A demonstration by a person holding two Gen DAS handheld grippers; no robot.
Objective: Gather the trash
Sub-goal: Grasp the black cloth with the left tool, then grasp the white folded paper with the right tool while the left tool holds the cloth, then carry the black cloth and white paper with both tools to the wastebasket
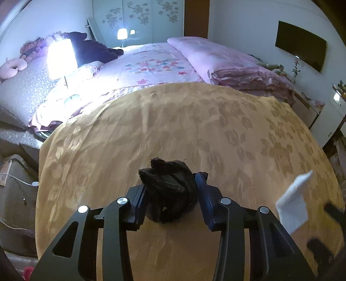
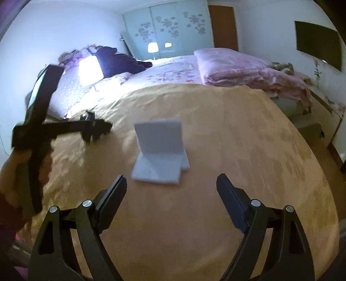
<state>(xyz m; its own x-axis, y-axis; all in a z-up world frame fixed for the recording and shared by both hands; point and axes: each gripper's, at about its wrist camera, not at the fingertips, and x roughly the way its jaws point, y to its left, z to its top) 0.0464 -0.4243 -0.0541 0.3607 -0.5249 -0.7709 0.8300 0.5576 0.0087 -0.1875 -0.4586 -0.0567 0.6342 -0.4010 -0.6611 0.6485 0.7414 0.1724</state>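
1. trash first: a black crumpled bag (image 1: 170,190) sits between the two fingers of the left tool (image 1: 172,192), and both blue pads press on its sides, so the left tool is holding it.
2. the bag is just above the worktop (image 1: 173,125), near the front edge. i cannot tell if its bottom touches the cloth.
3. a white folded tissue (image 2: 160,149) lies on the worktop right in front of the right tool (image 2: 172,188). one part lies flat and one part stands up like a little open book.
4. the right tool is wide open. its two fingers are far apart with nothing between them, and the tissue is a little way ahead of the tips, not touching.
5. in the left view the same tissue (image 1: 294,201) shows at the right side, blurry, near the other tool.
6. in the right view the left tool (image 2: 95,127) shows far to the left, dark and blurry.
7. the worktop has a yellow-brown cloth with big flower shapes on it.
8. behind the worktop is a bed (image 1: 151,64) with a flowery sheet.
9. a folded pink blanket (image 1: 229,62) lies on the right side of the bed.
10. a bright lamp (image 1: 62,58) glows at the left, next to a dark heap of cloth (image 1: 93,48).
11. a pink ring pillow (image 1: 13,68) sits at the far left.
12. a dark screen (image 1: 301,45) hangs on the right wall.
13. a wardrobe (image 1: 138,19) with flower prints stands at the back.
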